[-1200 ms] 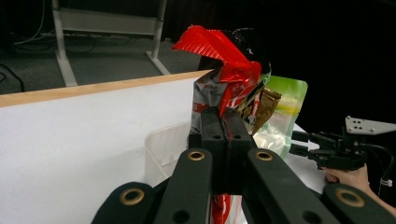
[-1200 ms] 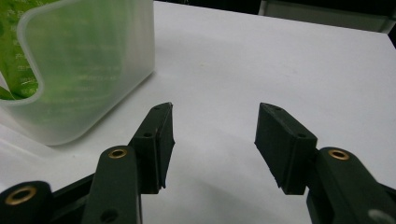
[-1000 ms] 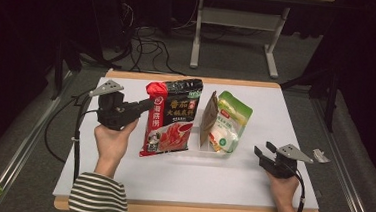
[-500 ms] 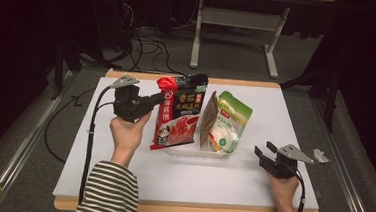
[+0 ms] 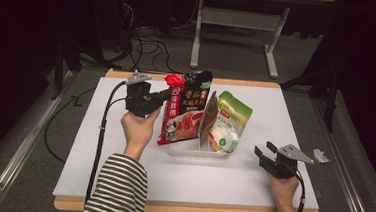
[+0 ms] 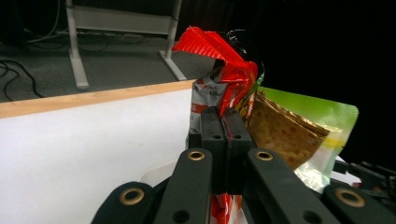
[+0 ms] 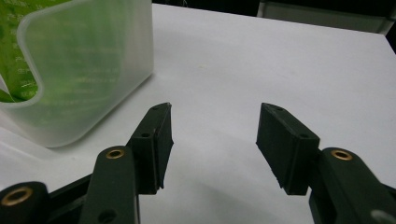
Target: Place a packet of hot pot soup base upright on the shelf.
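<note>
My left gripper [image 5: 168, 95] is shut on the upper left edge of a red and black food pouch [image 5: 185, 116], holding it upright. The pouch's lower edge is at the left end of a clear plastic tray [image 5: 197, 153]. A brown packet [image 5: 207, 120] and a green pouch [image 5: 231, 120] stand in that tray, leaning right. In the left gripper view the closed jaws pinch the red pouch [image 6: 219, 56], with the brown packet [image 6: 280, 135] and green pouch [image 6: 327, 112] behind it. My right gripper [image 5: 264, 150] rests open on the table right of the tray, with nothing between its fingers [image 7: 215, 135].
The white table top [image 5: 120, 181] has a wooden rim. A small crumpled scrap [image 5: 320, 155] lies near the right edge. In the right gripper view the clear tray's wall [image 7: 84, 70] is close by on the left. Cables and a desk frame [image 5: 197, 31] lie beyond the far edge.
My left hand has carried the red and black pouch to the right and slightly away, up against the brown packet at the tray. The right gripper has stayed put.
</note>
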